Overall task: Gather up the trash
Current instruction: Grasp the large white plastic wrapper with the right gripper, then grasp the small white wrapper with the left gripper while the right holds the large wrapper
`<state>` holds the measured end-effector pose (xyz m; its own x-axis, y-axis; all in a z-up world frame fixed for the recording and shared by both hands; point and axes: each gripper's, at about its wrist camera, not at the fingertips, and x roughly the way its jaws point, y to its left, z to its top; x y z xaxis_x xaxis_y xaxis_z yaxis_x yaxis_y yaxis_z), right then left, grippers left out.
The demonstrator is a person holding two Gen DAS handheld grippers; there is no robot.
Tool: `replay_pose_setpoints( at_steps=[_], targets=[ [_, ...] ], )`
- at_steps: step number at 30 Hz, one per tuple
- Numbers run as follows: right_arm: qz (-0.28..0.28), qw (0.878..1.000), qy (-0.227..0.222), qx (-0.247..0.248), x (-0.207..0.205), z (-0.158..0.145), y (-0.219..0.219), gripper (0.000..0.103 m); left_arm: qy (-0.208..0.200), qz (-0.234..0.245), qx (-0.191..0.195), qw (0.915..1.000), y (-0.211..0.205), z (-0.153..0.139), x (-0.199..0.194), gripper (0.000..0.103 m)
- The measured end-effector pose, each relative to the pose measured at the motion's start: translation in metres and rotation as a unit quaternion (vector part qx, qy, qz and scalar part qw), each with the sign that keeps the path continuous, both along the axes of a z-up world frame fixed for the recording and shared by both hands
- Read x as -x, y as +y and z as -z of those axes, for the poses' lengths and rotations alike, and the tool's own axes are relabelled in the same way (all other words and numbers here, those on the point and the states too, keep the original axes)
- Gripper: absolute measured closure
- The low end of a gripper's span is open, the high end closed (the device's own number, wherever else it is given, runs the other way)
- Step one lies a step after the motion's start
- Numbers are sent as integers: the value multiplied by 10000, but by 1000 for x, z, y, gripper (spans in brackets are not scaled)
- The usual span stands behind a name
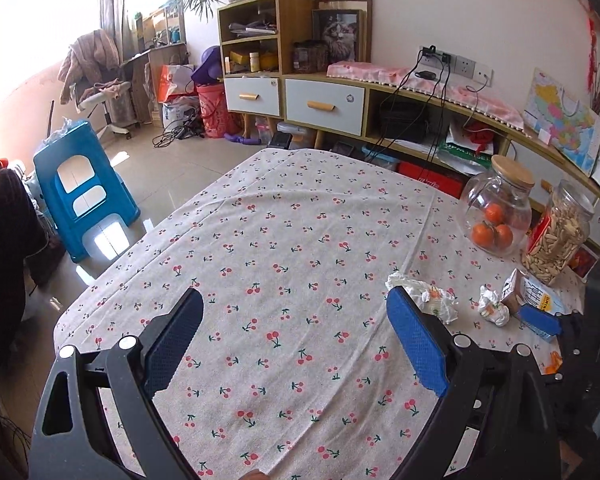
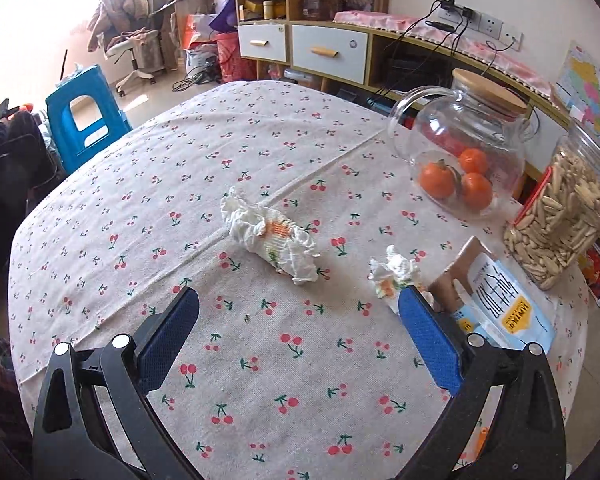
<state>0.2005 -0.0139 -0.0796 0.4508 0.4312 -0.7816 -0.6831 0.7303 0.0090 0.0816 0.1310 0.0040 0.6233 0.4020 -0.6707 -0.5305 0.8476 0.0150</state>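
I read the larger crumpled tissue (image 2: 270, 238) as the first pickup. It lies on the worktop (image 2: 140, 184) straight ahead of the right gripper (image 2: 298, 344), well inside the line between the two fingers but beyond their tips, not touching either. Its long axis runs diagonally, from the far left down toward the near right edge. The right gripper is spread wide and holds nothing.

A smaller crumpled tissue (image 2: 394, 270) sits just off the right finger's tip, beside a carton (image 2: 496, 300) lying flat near the right edge.

In the left wrist view the left gripper (image 1: 296, 344), also spread wide and empty, faces bare cloth; the larger tissue (image 1: 428, 294) lies just beyond its right finger, outside the gap. My judgement: the right gripper is better placed; advance forward and rotate to close across the short axis.
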Motion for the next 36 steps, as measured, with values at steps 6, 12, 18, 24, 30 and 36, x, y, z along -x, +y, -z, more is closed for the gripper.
replay_pose_setpoints(
  at_steps=[6, 12, 18, 24, 30, 36],
  targets=[
    [-353, 9992, -5, 193, -12, 15, 48, 7, -194, -133, 130, 9996, 12, -12, 5, 13],
    [-228, 9982, 348, 427, -29, 33, 61, 36, -436, -214, 264, 9985, 23, -23, 10, 13],
    [-27, 9994, 239, 256, -19, 22, 40, 54, -417, -223, 483, 9977, 27, -22, 5, 13],
    [410, 9991, 18, 69, 5, -3, -8, 55, -368, -107, 581, 9976, 16, -17, -6, 13],
    [1223, 9923, -102, -193, 34, -34, -92, 55, -158, 140, 614, 9979, -8, -3, -26, 13],
    [2223, 9718, -73, -779, 55, -55, -177, 54, 253, 777, 596, 9949, -51, 27, -59, 13]
  ],
)
